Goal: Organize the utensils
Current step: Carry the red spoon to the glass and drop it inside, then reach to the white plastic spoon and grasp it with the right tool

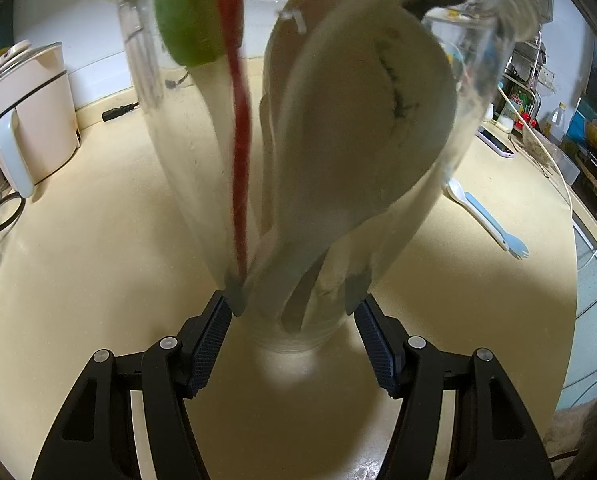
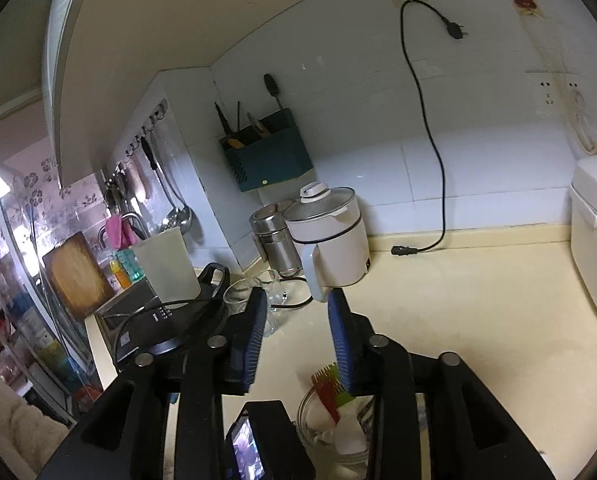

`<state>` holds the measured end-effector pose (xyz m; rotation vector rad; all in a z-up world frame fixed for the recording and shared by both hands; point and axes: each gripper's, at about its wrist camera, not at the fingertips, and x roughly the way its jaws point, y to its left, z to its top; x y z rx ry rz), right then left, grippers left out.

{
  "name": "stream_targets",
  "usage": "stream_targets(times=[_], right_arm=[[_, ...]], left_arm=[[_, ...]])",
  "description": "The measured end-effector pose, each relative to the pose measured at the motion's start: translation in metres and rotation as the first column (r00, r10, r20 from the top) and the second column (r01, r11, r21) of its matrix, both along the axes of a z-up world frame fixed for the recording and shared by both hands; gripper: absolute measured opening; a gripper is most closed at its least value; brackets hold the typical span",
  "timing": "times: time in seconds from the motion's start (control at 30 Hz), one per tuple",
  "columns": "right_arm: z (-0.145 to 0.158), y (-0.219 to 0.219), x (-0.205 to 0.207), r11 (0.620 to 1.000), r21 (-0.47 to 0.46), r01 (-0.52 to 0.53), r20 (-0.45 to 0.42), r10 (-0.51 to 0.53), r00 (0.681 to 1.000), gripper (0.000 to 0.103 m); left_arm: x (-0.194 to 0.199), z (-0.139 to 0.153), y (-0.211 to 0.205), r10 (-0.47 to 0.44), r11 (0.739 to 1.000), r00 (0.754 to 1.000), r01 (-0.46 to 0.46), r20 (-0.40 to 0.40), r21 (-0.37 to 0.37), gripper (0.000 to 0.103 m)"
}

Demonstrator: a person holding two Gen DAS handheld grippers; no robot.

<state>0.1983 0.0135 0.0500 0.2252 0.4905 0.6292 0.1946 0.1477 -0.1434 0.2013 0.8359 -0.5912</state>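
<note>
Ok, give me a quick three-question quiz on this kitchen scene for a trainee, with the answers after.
1. True or false: the right gripper holds a utensil.
2. The left gripper is clamped on: A) a kettle, B) the glass jar, C) a cutting board.
3. Which utensil lies on the counter, outside the jar?
Key: 1 false, its jaws are open and empty. 2 B. 3 the blue-handled spoon.

the left gripper (image 1: 294,312) is a matte black plastic linkage with silver round pivot screws and dark blue ribbed rubber pads (image 1: 212,336). the right gripper (image 2: 298,334) is built alike, its brighter blue ribbed pads (image 2: 342,344) flanked by black arms and silver screws.
</note>
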Motion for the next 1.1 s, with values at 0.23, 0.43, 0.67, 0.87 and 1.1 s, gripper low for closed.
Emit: stream_targets(times=[0.23,0.43,0.67,0.87,1.1], right_arm=[[0.022,-0.026,-0.006,0.999,0.035,0.040,-0.044,-0.038,0.998,0.037],[0.022,-0.052,-0.013,0.994,0.001,0.110,-0.065,-0.110,0.992,0.038],[0.006,-0.089,-0.018,0.977,-0.039,0.209,-0.178,-0.213,0.961,0.038],[-0.012,-0.122,-0.029,0.941,-0.134,0.311,-0.229,-0.335,0.914,0.038],[-0.039,-0.170,-0.035,0.877,-0.217,0.429,-0.304,-0.478,0.824,0.038]], left_arm=[[0.000,0.000,0.000,0.000,1.000,1.000,0.000,0.000,0.000,0.067],[0.001,0.000,0.000,0.000,1.000,1.000,0.000,0.000,0.000,0.067],[0.000,0.000,0.000,0.000,1.000,1.000,0.000,-0.001,0.000,0.067],[0.000,0.000,0.000,0.000,1.000,1.000,0.000,-0.001,-0.001,0.067],[0.000,0.000,0.000,0.000,1.000,1.000,0.000,0.000,0.001,0.067]])
